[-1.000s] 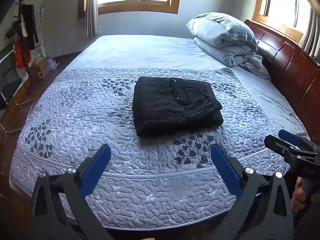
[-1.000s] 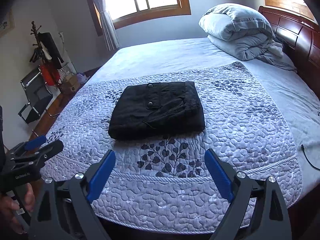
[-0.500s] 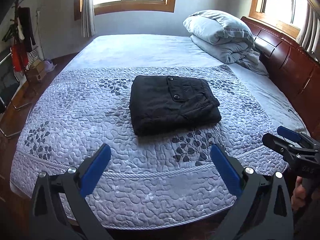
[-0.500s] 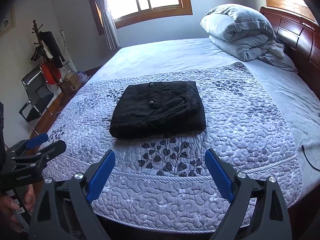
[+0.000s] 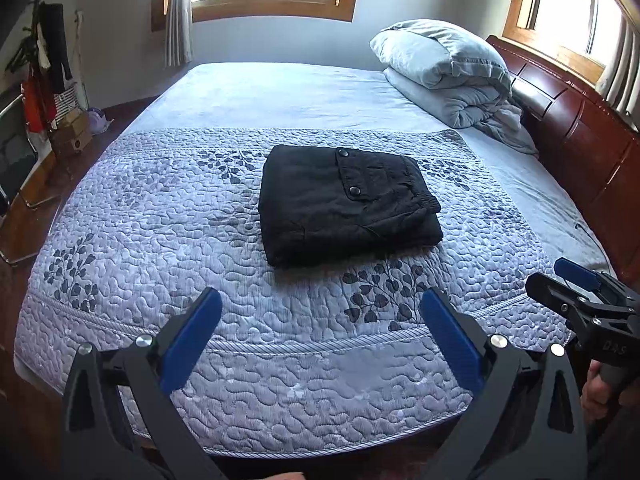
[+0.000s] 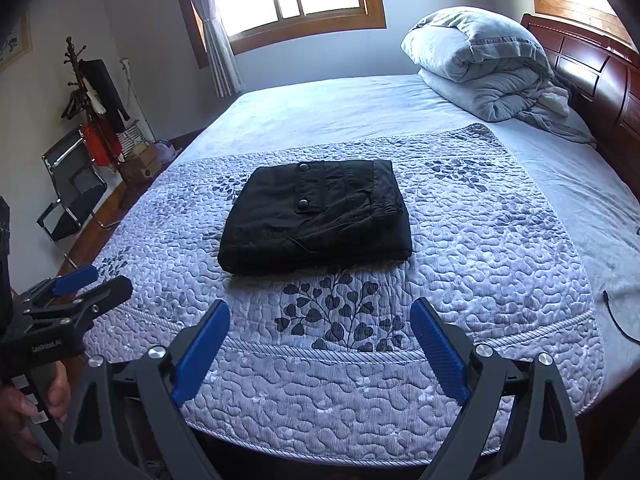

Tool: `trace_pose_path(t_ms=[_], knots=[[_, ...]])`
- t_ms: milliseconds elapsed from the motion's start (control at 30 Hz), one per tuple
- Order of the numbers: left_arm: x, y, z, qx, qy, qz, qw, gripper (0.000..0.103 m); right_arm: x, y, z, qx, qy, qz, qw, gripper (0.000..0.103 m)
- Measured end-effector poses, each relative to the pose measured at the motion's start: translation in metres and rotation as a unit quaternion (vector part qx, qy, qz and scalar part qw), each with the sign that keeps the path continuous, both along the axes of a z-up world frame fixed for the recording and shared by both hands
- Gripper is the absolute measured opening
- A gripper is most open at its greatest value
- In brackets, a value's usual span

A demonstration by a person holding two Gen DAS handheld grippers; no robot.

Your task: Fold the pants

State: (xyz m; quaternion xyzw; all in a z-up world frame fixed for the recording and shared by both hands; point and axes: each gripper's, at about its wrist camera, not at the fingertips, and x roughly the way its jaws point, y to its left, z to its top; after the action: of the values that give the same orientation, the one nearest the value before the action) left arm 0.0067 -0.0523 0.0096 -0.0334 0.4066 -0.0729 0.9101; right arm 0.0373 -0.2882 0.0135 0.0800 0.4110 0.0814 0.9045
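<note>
Left wrist view: the black pants lie folded into a compact rectangle on the quilted bedspread, mid-bed, well ahead of the left gripper, whose jaws are spread wide and empty. The right gripper hangs off to the side, also released.

Right wrist view: the pants sit apart from both tools; the folding looks complete. The fabric seems soft, thick and limp, so any lift is best taken at the stacked near edge, pinching all layers
</note>
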Motion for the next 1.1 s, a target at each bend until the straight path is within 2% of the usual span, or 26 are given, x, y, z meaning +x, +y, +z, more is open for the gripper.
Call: trace_pose_path(t_ms=[700,833,1000,1100], knots=[[0.0050,-0.0013,-0.0021,-0.011,0.003,-0.009,0.9999,0.100,0.0041,-0.0008,-0.0032,-0.003,0.004,0.000,1.000,0.093],[0.0048,-0.0045,-0.0011,-0.002,0.000,-0.010,0.9999,0.100,0.0055,0.0005,-0.0044,-0.005,0.005,0.002,1.000,0.093],[0.0045,-0.0019,-0.0013,-0.030,0.000,-0.019,0.9994,0.100,0.0064,0.0012,-0.0069,-0.007,0.008,0.002,1.000,0.093],[0.0059,-0.0006,-0.0034,-0.034,0.007,-0.016,0.9993,0.100,0.0072,0.0007,-0.0087,-0.007,0.011,0.002,1.000,0.093]])
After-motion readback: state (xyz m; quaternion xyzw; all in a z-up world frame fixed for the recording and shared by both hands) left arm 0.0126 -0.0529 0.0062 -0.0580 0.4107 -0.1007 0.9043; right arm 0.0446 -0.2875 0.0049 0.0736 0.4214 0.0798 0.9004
